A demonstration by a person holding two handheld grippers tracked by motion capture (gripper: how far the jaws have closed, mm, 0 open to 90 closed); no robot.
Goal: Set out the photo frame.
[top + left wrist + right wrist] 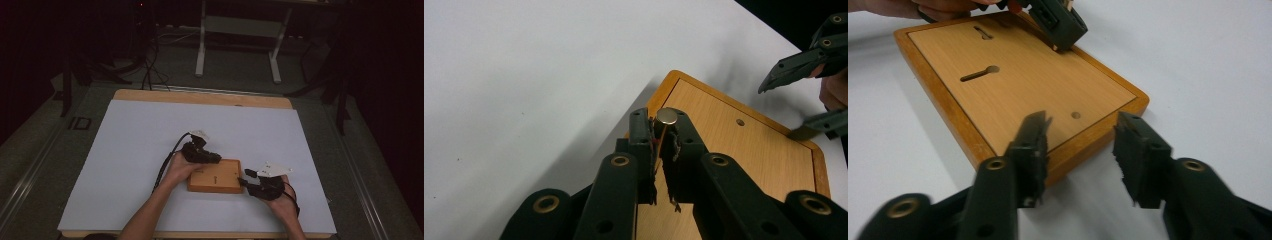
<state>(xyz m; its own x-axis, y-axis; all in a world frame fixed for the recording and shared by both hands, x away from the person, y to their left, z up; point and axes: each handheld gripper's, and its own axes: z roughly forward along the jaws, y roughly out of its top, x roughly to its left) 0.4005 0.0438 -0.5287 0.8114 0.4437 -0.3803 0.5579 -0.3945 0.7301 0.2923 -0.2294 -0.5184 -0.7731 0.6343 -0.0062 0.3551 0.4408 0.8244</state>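
Wooden board (215,176) on white sheet (140,140), left gripper (663,131) pinching metal pin (666,117)

The white table sheet (140,135) lies bare all around the wooden box (216,176). The left gripper (212,159) blocks its far-left corner, the right gripper (245,181) its right edge.

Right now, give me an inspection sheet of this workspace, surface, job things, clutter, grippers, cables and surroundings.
Surface: white sheet over a wooden table.
Job's things: wooden board lying flat, with two keyhole slots and a small round hole; a thin pin with a round metal head.
Clutter: nothing seen.
Grippers: left gripper shut on the pin, above the board's corner; right gripper open, jaws either side of the board's near corner, not pressing it.
Cables: one black cable trailing from the left gripper; more on the floor beyond the table.
Surroundings: dark room, a white metal frame on the floor behind.
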